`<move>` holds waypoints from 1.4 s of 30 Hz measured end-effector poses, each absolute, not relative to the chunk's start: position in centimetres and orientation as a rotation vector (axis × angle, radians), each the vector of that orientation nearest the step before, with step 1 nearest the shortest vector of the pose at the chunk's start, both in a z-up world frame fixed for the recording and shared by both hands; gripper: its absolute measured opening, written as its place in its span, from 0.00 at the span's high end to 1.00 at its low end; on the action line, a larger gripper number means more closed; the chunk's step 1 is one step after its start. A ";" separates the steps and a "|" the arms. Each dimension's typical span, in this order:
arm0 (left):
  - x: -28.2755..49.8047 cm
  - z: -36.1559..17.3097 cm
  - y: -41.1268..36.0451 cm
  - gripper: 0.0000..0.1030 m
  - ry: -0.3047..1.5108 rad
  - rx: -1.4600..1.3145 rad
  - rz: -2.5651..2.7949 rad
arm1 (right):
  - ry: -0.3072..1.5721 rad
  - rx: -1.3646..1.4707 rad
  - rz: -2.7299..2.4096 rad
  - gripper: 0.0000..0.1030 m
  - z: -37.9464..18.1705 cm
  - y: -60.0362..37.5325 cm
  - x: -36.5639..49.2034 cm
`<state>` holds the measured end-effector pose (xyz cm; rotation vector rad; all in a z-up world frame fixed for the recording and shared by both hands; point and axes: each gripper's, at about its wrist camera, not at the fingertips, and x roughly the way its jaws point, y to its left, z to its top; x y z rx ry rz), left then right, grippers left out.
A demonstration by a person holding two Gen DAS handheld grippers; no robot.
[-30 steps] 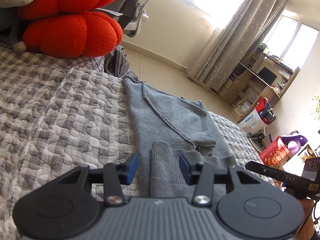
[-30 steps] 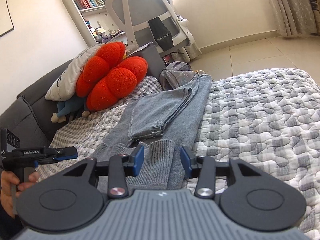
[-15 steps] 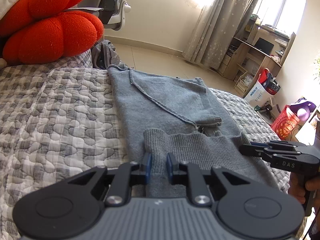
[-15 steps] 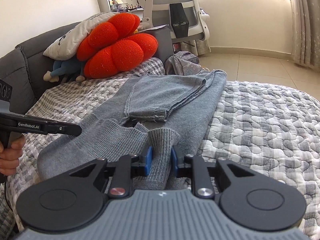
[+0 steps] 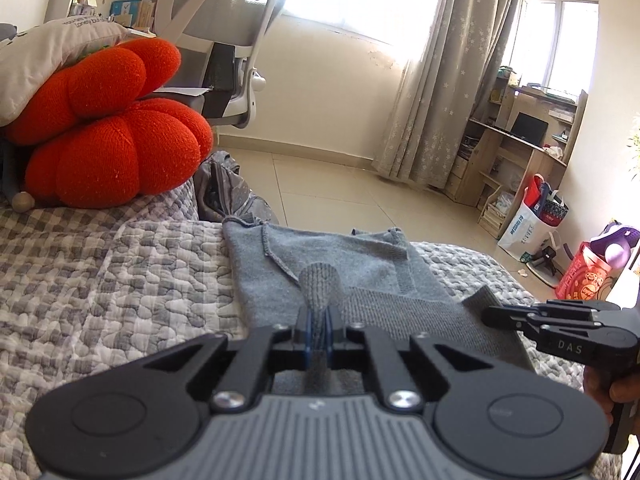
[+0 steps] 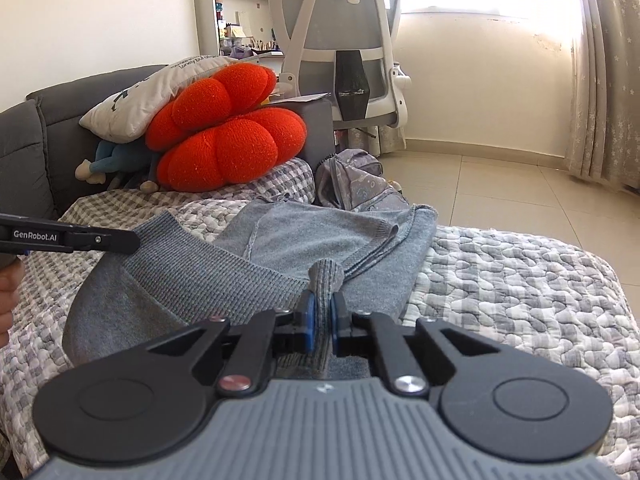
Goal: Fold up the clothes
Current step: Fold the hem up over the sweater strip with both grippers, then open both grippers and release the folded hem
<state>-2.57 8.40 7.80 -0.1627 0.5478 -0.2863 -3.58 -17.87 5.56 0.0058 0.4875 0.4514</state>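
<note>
Sleeves already folded in, both grippers, left (image 5: 318, 330) and right (image 6: 322, 328), clamp the grey knitted sweater's (image 5: 352, 272) ribbed hem at the near edge of the quilted checked bed cover (image 5: 120, 280); the lengthwise fold remains

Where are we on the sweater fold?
Done: one sleeve already lies folded across the grey sweater. In hand: left gripper and right gripper have just closed their jaws on its ribbed hem. Left: carry the hem toward the collar.

Black claw (image 5: 318, 330), blue pads (image 6: 309, 322), ribbed grey housing.
</note>
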 end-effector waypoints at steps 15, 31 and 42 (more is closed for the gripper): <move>3.4 4.0 7.7 0.93 0.647 -0.164 -0.093 | 0.587 -0.015 0.324 0.92 2.9 -16.2 2.8; -7.0 4.1 13.4 0.47 0.721 -0.433 -0.189 | 0.651 0.403 0.384 0.41 3.2 -23.2 -6.5; -7.0 1.9 10.7 0.32 0.769 -0.508 -0.212 | 0.698 0.572 0.465 0.41 1.9 -22.6 -9.8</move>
